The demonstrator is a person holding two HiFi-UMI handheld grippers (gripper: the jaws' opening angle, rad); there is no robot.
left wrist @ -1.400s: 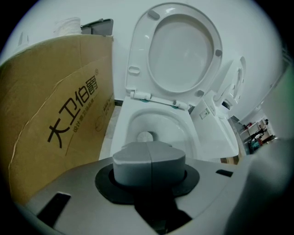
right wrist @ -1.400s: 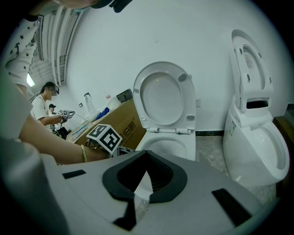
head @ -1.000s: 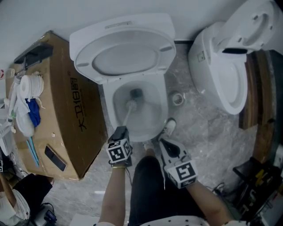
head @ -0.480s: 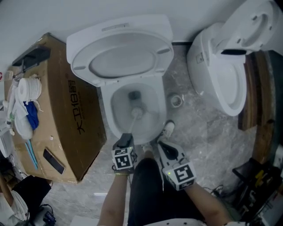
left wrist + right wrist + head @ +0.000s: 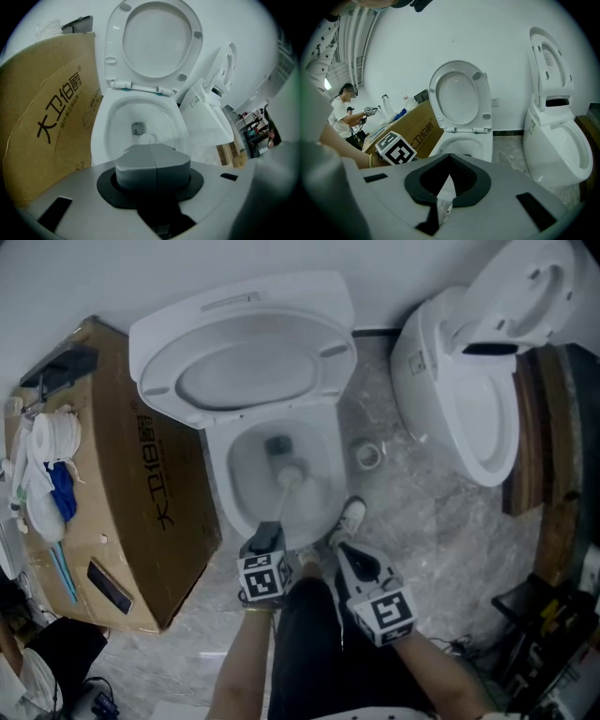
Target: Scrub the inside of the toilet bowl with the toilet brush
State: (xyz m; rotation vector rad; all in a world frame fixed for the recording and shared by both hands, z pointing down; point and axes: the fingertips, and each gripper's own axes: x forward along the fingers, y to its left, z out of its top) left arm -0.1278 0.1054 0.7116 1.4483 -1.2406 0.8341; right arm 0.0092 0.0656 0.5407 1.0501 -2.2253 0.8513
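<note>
The white toilet stands with its lid (image 5: 248, 362) raised, and its bowl (image 5: 217, 484) lies open below me. The toilet brush's white head (image 5: 289, 474) rests inside the bowl just below the drain hole; it also shows past the jaws in the left gripper view as the brush head (image 5: 146, 138). My left gripper (image 5: 269, 538) is at the bowl's front rim, shut on the toilet brush's handle. My right gripper (image 5: 354, 557) hangs beside it to the right, over the floor near a shoe (image 5: 349, 517), jaws together and holding nothing.
A big cardboard box (image 5: 141, 493) with cloths and tools on top stands against the toilet's left side. A second white toilet (image 5: 459, 381) is at the right, wooden boards (image 5: 539, 427) behind it. A tape roll (image 5: 368, 456) lies on the floor between the toilets.
The brush head has slid from the bowl's left side toward the middle and front, and my left gripper shifted slightly right and nearer with it. The right gripper has barely moved.
</note>
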